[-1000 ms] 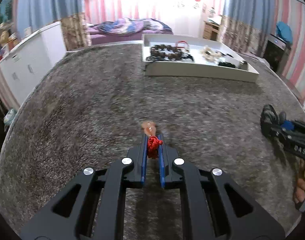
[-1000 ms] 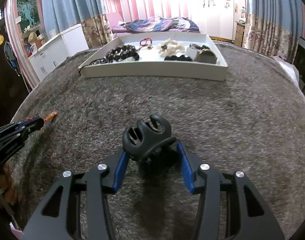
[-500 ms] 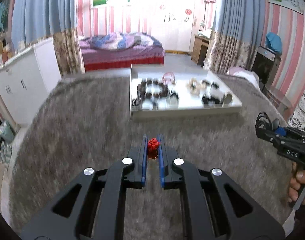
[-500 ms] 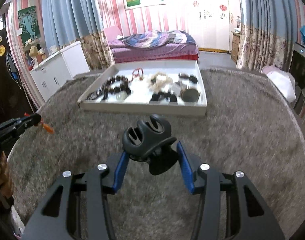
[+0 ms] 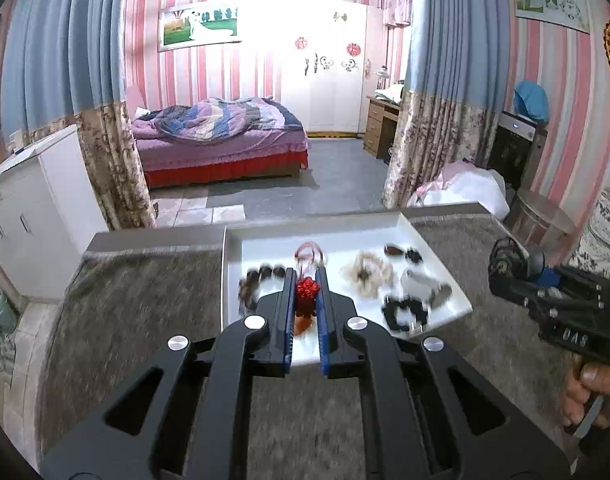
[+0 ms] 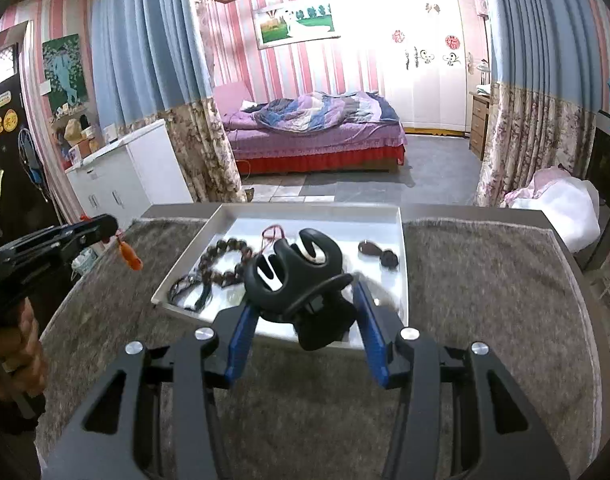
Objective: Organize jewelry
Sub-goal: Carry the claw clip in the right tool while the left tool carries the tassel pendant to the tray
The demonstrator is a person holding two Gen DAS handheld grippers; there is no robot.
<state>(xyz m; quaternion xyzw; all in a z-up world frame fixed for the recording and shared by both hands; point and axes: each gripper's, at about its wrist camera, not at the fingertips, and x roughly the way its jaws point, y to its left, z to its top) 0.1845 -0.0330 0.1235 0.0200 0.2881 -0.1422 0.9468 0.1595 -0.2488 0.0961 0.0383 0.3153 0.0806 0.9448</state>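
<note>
My left gripper (image 5: 305, 280) is shut on a red knotted cord (image 5: 307, 290), and an orange pendant (image 5: 301, 325) dangles below it. In the right wrist view that gripper (image 6: 109, 222) is at the left with the orange pendant (image 6: 131, 258) hanging under it. My right gripper (image 6: 303, 292) is shut on a black hair claw clip (image 6: 295, 276); it also shows at the right in the left wrist view (image 5: 501, 258). Both are held in the air in front of a white tray (image 5: 231, 280) (image 6: 401, 248) holding dark beads (image 6: 225, 258), a red cord loop and other pieces.
The tray stands at the far edge of a grey carpeted table (image 5: 137, 312). A person's hand (image 5: 589, 392) grips the right tool. Behind the table are floor, a bed (image 5: 217, 136), a white cabinet (image 5: 29, 200) and curtains.
Both grippers have risen off the carpet with their pieces and moved toward the tray, which now lies close ahead and lower in both views.
</note>
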